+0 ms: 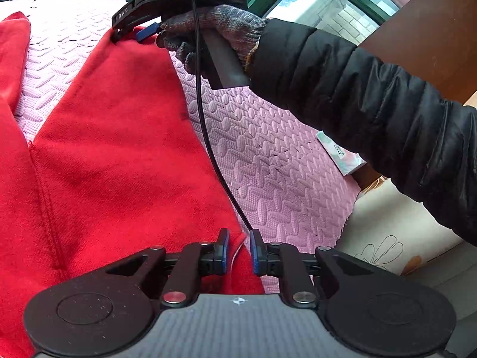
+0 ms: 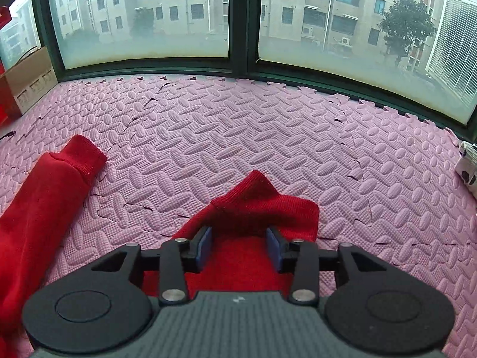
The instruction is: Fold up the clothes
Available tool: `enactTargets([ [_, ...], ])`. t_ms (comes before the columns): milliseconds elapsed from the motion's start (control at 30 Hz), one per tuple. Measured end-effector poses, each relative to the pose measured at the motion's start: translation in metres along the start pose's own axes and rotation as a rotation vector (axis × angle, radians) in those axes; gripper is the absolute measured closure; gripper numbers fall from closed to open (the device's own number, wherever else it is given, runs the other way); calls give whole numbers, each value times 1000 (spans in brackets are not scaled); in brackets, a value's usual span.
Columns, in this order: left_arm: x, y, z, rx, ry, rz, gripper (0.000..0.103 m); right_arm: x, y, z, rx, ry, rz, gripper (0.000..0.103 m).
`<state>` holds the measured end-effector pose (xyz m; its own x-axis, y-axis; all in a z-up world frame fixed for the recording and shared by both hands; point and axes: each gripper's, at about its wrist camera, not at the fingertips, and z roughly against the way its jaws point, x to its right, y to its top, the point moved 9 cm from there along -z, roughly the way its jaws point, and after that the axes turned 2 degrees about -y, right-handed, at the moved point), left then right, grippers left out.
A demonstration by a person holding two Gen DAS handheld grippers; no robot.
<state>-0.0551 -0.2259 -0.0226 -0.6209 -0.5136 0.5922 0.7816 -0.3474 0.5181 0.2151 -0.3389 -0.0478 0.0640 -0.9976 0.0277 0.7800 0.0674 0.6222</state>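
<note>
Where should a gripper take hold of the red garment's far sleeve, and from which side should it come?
Grip the red garment at the ribbed cuff of that sleeve, probably coming in low from the open pink mat beyond its end. The cuff is a narrow, firmer band lying flat, with bare mat around it. The right gripper sits open over the nearer cuff.

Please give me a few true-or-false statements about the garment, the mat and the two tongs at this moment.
1. The garment is red. True.
2. The garment lies on a green carpet. False: it lies on a pink foam mat.
3. The right tongs stand open over a ribbed cuff. True.
4. The hand holding the right tongs is bare. False: it wears a knitted glove.
5. The left tongs are at the garment's edge. True.
</note>
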Motion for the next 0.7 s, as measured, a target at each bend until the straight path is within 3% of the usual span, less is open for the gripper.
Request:
enactTargets([
  [100,-5,4,17,37,33,-10,64,-7,-7,14,1,12,41,56],
  [233,-21,16,48,103,106,-11,63,-16,-16,32,1,29,96,53],
  [333,-43,32,71,160,205,-9,63,-22,-22,46,2,42,137,53],
  [633,-131,102,110,273,497,64,62,-40,-61,76,2,97,198,52],
  [700,-153,116,117,296,535,88,61,-41,-68,79,4,105,201,45],
])
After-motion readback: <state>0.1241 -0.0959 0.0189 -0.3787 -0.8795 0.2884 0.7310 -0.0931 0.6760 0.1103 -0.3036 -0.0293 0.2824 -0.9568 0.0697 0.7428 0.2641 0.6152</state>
